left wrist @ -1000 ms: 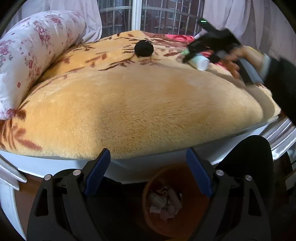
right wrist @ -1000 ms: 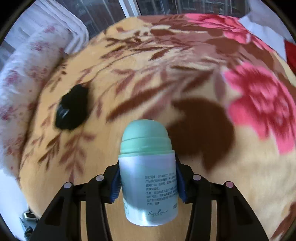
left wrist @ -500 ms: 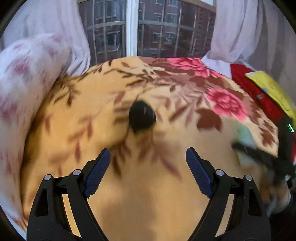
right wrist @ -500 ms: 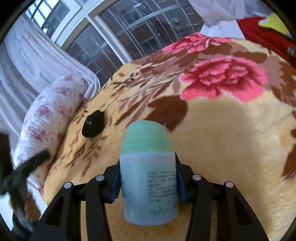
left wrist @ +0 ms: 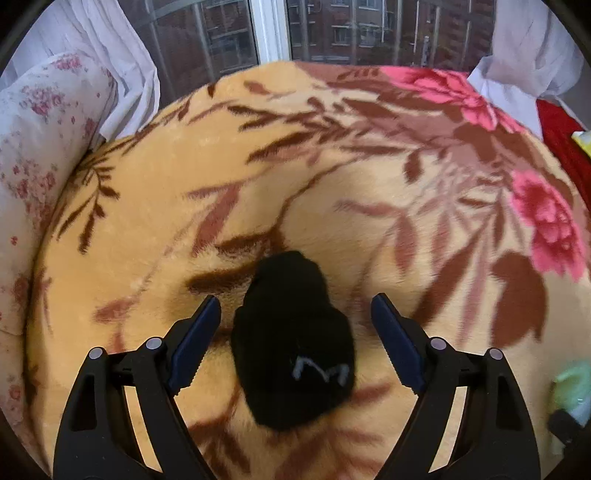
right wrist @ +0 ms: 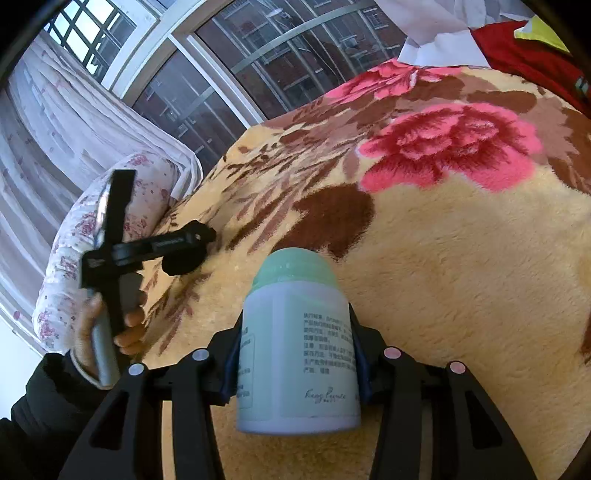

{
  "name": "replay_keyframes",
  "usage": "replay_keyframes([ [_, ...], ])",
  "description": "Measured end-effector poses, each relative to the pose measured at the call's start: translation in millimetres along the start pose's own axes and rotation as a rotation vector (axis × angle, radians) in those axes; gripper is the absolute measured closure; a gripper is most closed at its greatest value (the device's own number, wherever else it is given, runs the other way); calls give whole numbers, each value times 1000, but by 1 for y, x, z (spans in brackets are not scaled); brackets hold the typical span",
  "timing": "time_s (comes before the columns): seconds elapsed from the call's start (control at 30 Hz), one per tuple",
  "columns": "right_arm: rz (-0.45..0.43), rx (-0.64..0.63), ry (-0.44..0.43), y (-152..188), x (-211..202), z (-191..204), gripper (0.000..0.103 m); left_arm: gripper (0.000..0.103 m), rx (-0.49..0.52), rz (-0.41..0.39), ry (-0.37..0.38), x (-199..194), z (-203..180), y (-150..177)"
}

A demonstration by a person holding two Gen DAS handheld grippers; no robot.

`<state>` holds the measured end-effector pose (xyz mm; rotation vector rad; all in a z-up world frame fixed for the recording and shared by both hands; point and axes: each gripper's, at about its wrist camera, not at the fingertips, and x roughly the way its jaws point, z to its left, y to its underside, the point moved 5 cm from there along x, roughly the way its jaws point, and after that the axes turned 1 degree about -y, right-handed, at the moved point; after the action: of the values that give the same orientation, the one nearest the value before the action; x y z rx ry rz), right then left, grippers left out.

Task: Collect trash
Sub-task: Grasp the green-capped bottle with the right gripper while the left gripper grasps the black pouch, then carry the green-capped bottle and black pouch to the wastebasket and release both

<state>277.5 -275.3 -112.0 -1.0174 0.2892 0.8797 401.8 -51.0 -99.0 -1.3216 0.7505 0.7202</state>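
Observation:
A black balled-up sock-like bundle point(left wrist: 293, 339) lies on the yellow floral blanket point(left wrist: 332, 206). My left gripper point(left wrist: 295, 321) is open, its blue pads on either side of the bundle and apart from it. In the right wrist view the left gripper point(right wrist: 192, 240) reaches over the same bundle point(right wrist: 183, 260). My right gripper point(right wrist: 295, 354) is shut on a white bottle with a pale green cap point(right wrist: 297, 343) and holds it above the blanket. The bottle shows blurred at the left wrist view's right edge point(left wrist: 570, 387).
A white flowered pillow point(left wrist: 40, 147) lies along the bed's left side. A barred window point(left wrist: 332, 26) and white curtains point(right wrist: 55, 122) stand behind the bed. Red cloth point(right wrist: 532, 55) lies at the far right.
My left gripper has moved from above the bin at the bed's edge forward over the blanket to the black bundle, now between its open fingers. My right gripper has lifted and tilted with the bottle.

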Motion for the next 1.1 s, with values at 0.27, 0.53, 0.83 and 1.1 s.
replay_keyframes([
  [0.27, 7, -8, 23, 2, 2, 0, 56, 54, 1, -76, -2, 1, -3, 5],
  [0.53, 13, -9, 48, 0, -1, 2, 56, 55, -10, -155, -2, -75, -10, 41],
  [0.83, 1, -22, 1, 12, -38, 50, 56, 55, -19, -243, 33, -179, -10, 112],
  [1.1, -61, -151, -49, 69, -124, 118, 56, 54, -39, -315, 95, -246, -3, 178],
])
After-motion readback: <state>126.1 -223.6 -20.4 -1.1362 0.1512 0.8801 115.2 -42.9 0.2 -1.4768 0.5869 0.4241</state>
